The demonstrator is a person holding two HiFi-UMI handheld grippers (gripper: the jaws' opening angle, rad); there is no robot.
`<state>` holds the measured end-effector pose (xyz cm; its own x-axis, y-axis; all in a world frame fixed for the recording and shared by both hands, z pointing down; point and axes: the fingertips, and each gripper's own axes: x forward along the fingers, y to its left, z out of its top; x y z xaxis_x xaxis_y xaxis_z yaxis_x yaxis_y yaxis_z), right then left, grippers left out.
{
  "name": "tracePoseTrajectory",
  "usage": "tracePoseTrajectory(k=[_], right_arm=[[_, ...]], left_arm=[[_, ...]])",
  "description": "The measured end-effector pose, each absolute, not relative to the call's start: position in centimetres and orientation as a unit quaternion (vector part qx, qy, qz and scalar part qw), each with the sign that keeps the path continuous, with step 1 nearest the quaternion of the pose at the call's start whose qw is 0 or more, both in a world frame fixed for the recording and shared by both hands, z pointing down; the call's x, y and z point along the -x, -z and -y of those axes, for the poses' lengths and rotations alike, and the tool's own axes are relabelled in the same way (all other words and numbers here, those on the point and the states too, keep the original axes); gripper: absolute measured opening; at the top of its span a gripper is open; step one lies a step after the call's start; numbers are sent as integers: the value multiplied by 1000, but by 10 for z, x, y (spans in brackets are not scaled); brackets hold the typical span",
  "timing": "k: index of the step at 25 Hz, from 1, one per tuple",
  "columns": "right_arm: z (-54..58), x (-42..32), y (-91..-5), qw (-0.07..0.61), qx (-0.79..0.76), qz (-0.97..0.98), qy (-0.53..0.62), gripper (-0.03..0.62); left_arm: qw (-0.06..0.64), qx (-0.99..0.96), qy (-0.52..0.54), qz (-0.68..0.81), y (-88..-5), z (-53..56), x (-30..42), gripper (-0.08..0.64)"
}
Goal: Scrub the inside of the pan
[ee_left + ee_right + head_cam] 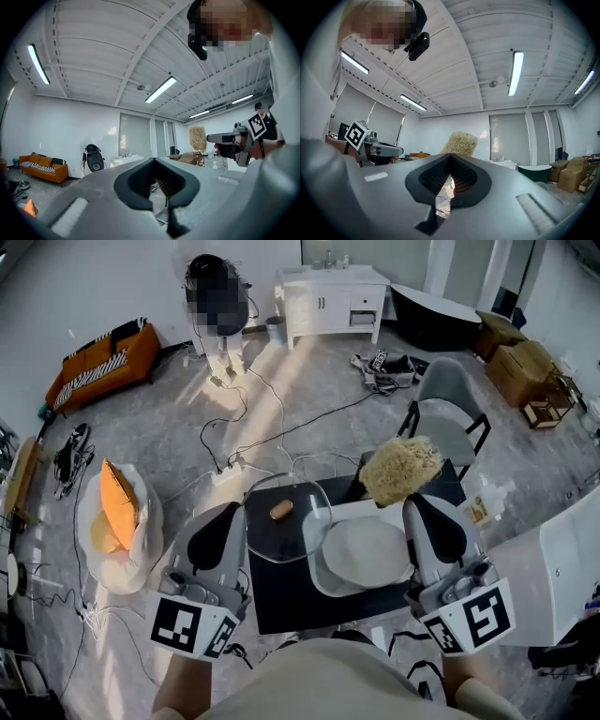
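Well, the scrubbing hasn't begun yet: both tools are held level above the small black worktop [281, 601], clear of the pan. Nearest, at about seven o'clock, the left gripper [232, 514] has its fingers pressed together on nothing. At five o'clock the right gripper [415, 504] pinches the loofah scrubber [401, 470] by its near edge, with most of the pad sticking out past the tips.

Between them on the worktop sits the pan [366, 554], shallow and rounded-square, with a pale, matte-looking inside. A clear glass lid [277, 535] with a brownish knob [281, 510] lies at its nine o'clock, overlapping the rim.

To do this well, I'd tip the right hand down so the loofah's broad face meets the pan floor, then work in circles out to the corners. The left could steady the rim so the pan doesn't skate. The scrubber looks coarse, fibrous and springy, straw-coloured. Held by so little, it could twist free under pressure.

Beyond, at one o'clock, stands a grey chair [448, 418].
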<state>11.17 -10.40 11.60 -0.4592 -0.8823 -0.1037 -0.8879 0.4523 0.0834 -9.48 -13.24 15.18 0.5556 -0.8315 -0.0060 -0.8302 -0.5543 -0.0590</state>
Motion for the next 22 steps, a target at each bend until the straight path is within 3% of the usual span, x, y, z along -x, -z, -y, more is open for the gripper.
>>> tracePoseTrajectory(k=[6,22], right_arm=[[102,-118,-133,0,533,-842,-84,3],[105,-121,-186,-40,510,-858,-38,3]], left_arm=[[74,887,6,-456,-158,124,80,2],[62,882,42,-466,-210,126,65,2]])
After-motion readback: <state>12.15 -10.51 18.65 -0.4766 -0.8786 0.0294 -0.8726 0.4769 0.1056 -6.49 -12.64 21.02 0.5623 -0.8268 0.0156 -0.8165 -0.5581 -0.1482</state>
